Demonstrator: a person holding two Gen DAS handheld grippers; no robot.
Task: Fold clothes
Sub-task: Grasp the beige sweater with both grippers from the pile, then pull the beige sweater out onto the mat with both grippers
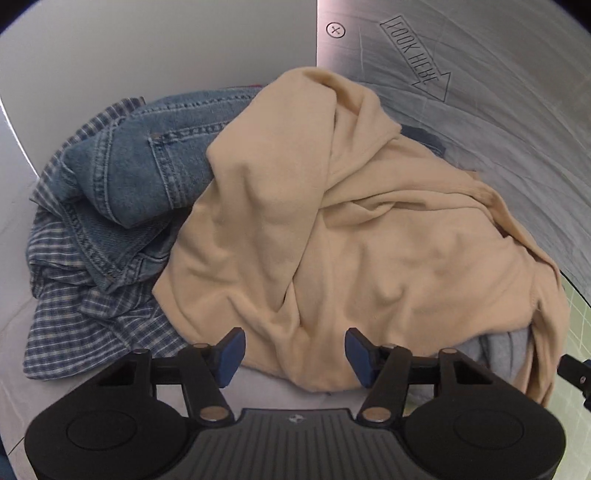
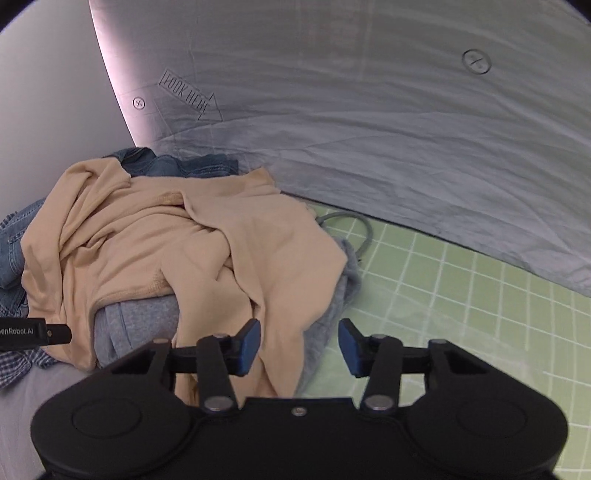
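The grey sheet (image 1: 498,122) carries an arrow sign (image 1: 415,59) reading "LOOK HERE" beside a circled cross mark (image 1: 335,30), a second circled mark (image 2: 476,61) shows in the right view, and a black device (image 2: 35,333) reads "enRobot.AI", its start cut off.

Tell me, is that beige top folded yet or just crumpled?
Crumpled. The beige top lies bunched in loose wrinkles, draped over the jeans and a grey garment.
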